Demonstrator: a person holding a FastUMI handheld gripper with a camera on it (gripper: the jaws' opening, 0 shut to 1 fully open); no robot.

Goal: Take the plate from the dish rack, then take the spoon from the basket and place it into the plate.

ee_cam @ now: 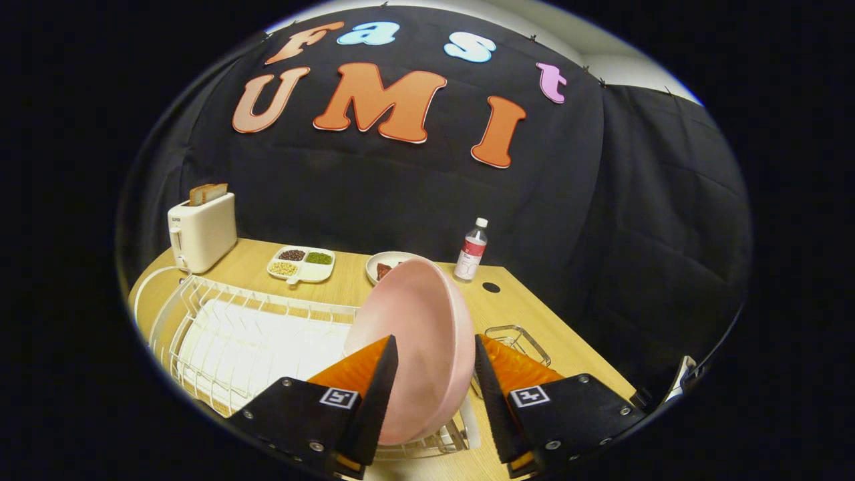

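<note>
Gripper view: the gripper (434, 381) points across a light wooden table (534, 321) with its two fingers spread apart, and a pink plate (417, 334) stands on edge between them, tilted a little. Whether either finger actually presses on the plate cannot be told; the left finger's inner face lies against or just beside its rim, and the right finger sits close to its other side. The plate's lower edge rests at the near end of a white wire dish rack (227, 334), whose slots to the left of the plate hold nothing. Just beyond the right finger is a small wire basket (518, 337); what lies in it cannot be seen. Farther back on the table, a white toaster (202, 230) carries two slices of bread (208, 193) in its slots; small writing on its top is too tiny to read. Beside it sits a white divided dish (300, 264) with dark beans, green beans and pale beans, each in a separate section. Behind the pink plate, a small white bowl (384, 264) holds something reddish-brown. To its right stands a clear bottle (471, 250) with a white cap and a red and white label, its print illegible.
</note>
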